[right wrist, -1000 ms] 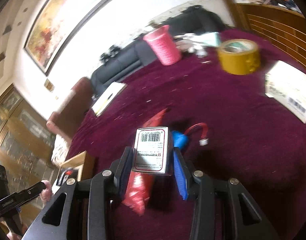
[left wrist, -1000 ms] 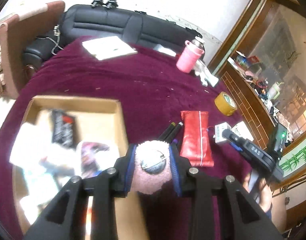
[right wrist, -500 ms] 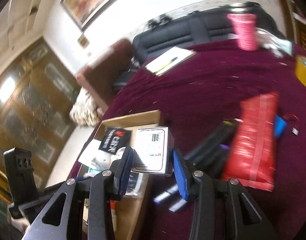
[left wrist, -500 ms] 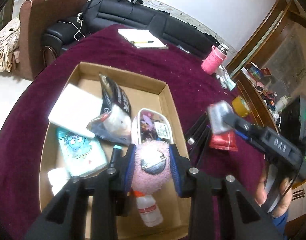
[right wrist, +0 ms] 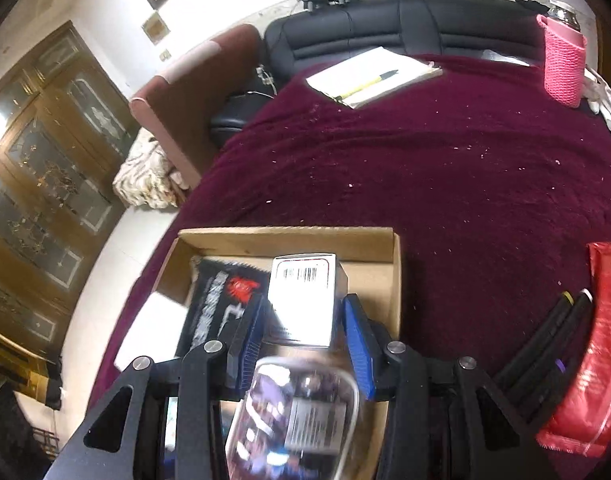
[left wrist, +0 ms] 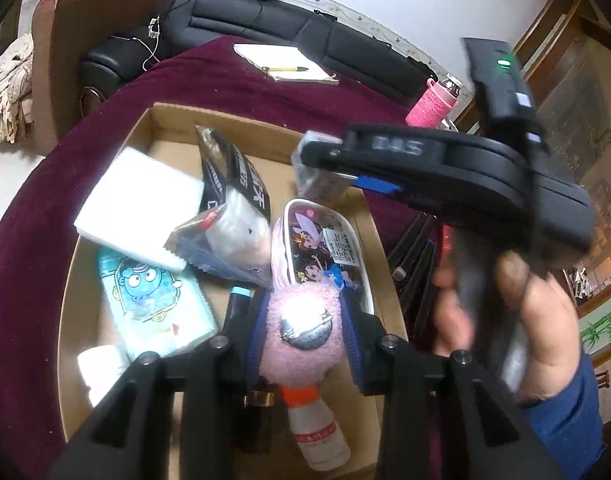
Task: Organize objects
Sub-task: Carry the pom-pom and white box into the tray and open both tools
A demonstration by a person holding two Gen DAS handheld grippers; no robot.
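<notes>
Presently: both tongs loaded above cardboard box [left wrist: 153,120].
Left view: left gripper [left wrist: 303,330], jaws easing apart, pads flanking fluffy pink pouch [left wrist: 301,332]. Right view: right gripper [right wrist: 301,330] clamps glossy rectangular carton [right wrist: 303,300], upright over the box's far corner.

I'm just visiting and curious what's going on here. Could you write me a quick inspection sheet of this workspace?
Surface: round table under dark red cloth.
Job's things: open cardboard box holding packets, a cartoon pencil case and a small bottle; red pouch and black pens outside it.
Clutter: notepad with pen, pink-sleeved bottle.
Grippers: left gripper, jaws opening, around a pink fluffy ball; right gripper shut on a white barcoded carton.
Cables: white wires on black sofa.
Surroundings: wooden cabinets, framed painting.
</notes>
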